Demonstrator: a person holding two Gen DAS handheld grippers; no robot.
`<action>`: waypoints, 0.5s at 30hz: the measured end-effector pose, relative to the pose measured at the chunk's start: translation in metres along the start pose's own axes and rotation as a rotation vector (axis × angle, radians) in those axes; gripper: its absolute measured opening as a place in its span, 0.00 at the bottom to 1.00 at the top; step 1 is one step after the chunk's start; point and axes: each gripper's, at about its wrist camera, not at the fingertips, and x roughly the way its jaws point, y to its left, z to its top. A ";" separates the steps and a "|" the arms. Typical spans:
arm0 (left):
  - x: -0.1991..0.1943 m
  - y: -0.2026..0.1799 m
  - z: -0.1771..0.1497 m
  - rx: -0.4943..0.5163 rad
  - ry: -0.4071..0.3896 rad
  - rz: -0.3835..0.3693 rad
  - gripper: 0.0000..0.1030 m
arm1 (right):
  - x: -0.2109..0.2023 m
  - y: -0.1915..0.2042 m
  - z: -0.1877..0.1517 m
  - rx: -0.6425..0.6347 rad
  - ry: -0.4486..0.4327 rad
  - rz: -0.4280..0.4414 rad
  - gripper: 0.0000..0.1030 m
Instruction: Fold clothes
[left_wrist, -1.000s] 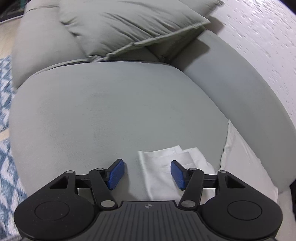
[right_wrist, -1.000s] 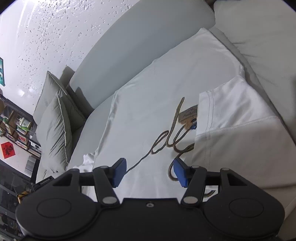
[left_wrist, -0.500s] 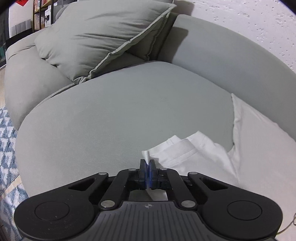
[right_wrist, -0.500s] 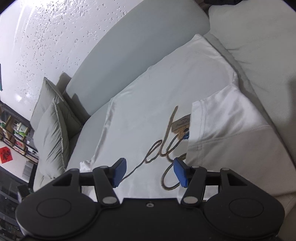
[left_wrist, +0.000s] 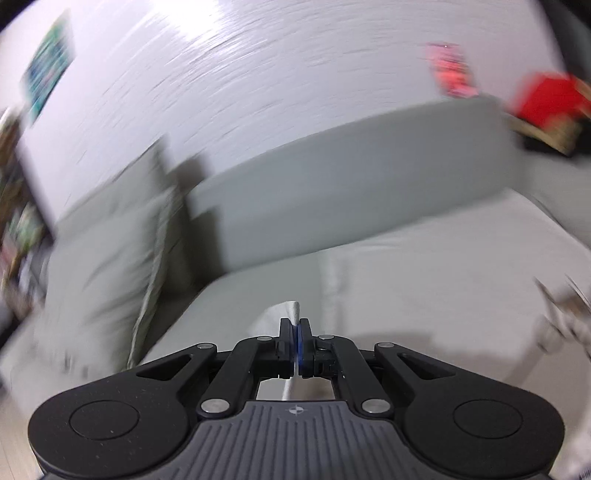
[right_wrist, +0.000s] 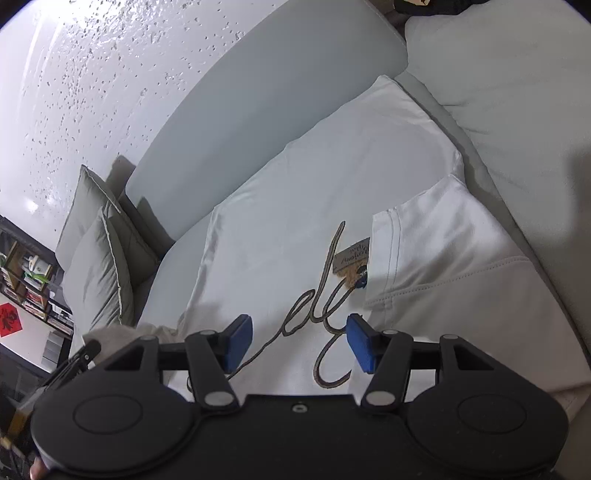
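Left wrist view, heavily motion-blurred: the left gripper (left_wrist: 296, 345) has its 2 blue pads pressed together on a fold of the white T-shirt (left_wrist: 291, 314), a small peak of cloth standing up just beyond the fingertips and a strip running back under the linkage. Past it lies the grey sofa seat (left_wrist: 207, 317), with more white cloth spread toward the right edge of the seat. A grey cushion (left_wrist: 110, 266) leans at the seat's left end, the sofa backrest (left_wrist: 351, 199) runs behind, and above it is a white textured wall (left_wrist: 258, 74) with blurred red items at the upper right.

Right wrist view: the right gripper (right_wrist: 297, 341) hovers with its jaws wide apart, nothing between the pads, directly over the T-shirt (right_wrist: 303, 192) where a brown cursive print (right_wrist: 325, 295) crosses the chest. Just beyond, 1 sleeve (right_wrist: 443, 240) is folded inward over the body, and a paper hang tag (right_wrist: 351, 258) lies at its hem. The shirt lies flat along the seat, its far edge touching the backrest (right_wrist: 266, 110). At the seat's left end 2 grey cushions (right_wrist: 99, 266) stand against the armrest corner; near the lower left, lifted cloth shows beside the other gripper's tip. A bookshelf (right_wrist: 26, 284) stands far left.
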 end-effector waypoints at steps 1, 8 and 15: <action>-0.006 -0.016 -0.003 0.064 -0.005 -0.028 0.03 | 0.000 0.000 0.000 0.000 0.001 -0.002 0.54; -0.027 -0.018 -0.024 0.058 0.139 -0.182 0.43 | -0.001 0.001 0.001 -0.011 0.018 -0.001 0.59; -0.023 0.078 -0.035 -0.360 0.261 -0.212 0.59 | -0.006 0.000 0.004 0.004 0.010 0.010 0.61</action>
